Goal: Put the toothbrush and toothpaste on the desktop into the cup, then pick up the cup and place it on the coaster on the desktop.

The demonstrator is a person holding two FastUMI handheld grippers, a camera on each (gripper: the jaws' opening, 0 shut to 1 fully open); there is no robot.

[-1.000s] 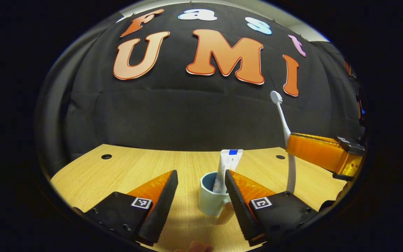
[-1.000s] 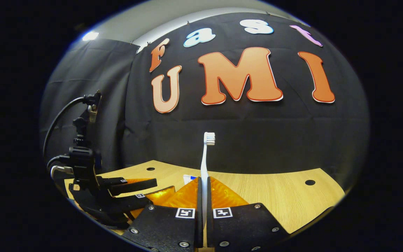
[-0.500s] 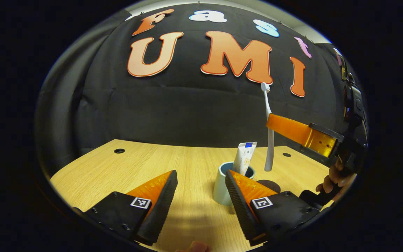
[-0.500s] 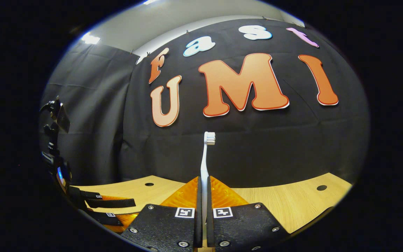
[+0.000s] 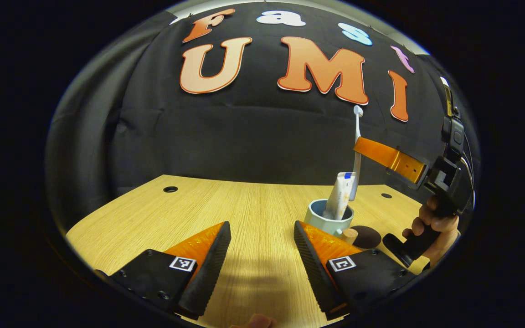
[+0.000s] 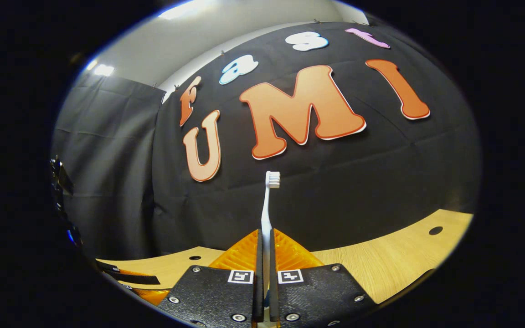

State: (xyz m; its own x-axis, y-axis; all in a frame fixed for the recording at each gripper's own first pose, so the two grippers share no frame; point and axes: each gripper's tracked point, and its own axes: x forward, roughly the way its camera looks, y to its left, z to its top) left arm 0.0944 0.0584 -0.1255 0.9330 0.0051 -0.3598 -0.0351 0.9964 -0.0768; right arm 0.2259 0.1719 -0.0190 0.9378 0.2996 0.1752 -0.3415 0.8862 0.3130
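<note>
Toothbrush (image 6: 266, 214) sits pinched upright in my right gripper (image 6: 265, 273), so I must lower it straight into the cup (image 5: 328, 217), left gripper (image 5: 261, 255) fingers apart.

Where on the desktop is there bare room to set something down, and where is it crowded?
Bare wood runs from the left gripper out to the desktop hole and left edge. It is crowded at far right: the cup holding the toothpaste, the coaster beside it, and the right gripper carrying the toothbrush above.

Bright overhead light, soft shadows on desktop (image 5: 244, 214), strong fisheye edge curvature.
</note>
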